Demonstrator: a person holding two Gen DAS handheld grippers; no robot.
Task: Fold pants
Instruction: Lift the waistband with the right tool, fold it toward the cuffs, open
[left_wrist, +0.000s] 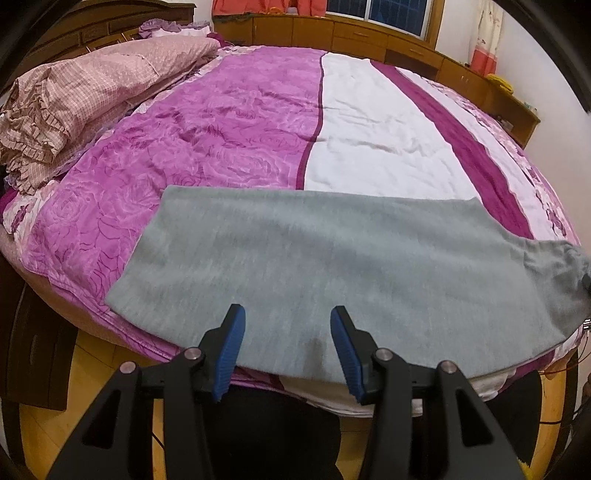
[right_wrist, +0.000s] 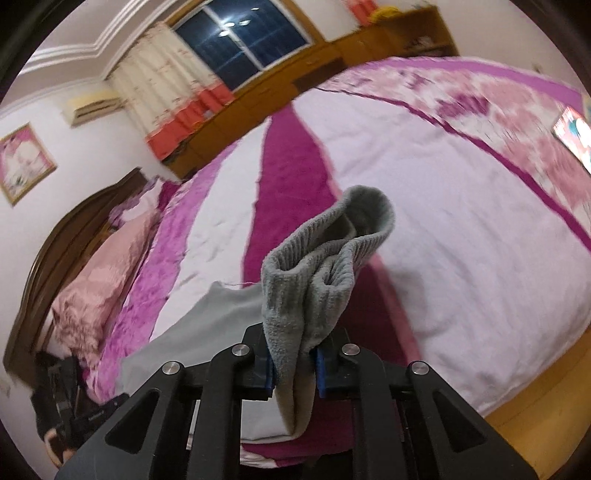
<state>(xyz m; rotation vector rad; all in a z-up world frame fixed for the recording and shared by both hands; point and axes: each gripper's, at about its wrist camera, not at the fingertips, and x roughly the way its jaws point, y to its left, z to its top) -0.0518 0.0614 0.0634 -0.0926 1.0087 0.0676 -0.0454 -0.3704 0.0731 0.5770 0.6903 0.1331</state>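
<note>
Grey pants (left_wrist: 314, 266) lie flat across the near edge of a bed with a purple and white bedspread (left_wrist: 229, 122). My left gripper (left_wrist: 288, 317) is open, its blue pads (left_wrist: 232, 350) just above the pants' near edge, holding nothing. My right gripper (right_wrist: 293, 363) is shut on the ribbed cuff end of the pants (right_wrist: 325, 258), lifted above the bed; the rest of the pants (right_wrist: 207, 332) trails down to the left. The cuff end also shows in the left wrist view (left_wrist: 561, 273) at the far right.
A pink checked quilt (left_wrist: 74, 99) is bunched at the bed's left. Wooden cabinets (left_wrist: 369, 37) run behind the bed under a window (right_wrist: 240, 40). Wooden floor (left_wrist: 74, 417) lies below the bed edge. A dark headboard (right_wrist: 74, 229) stands left.
</note>
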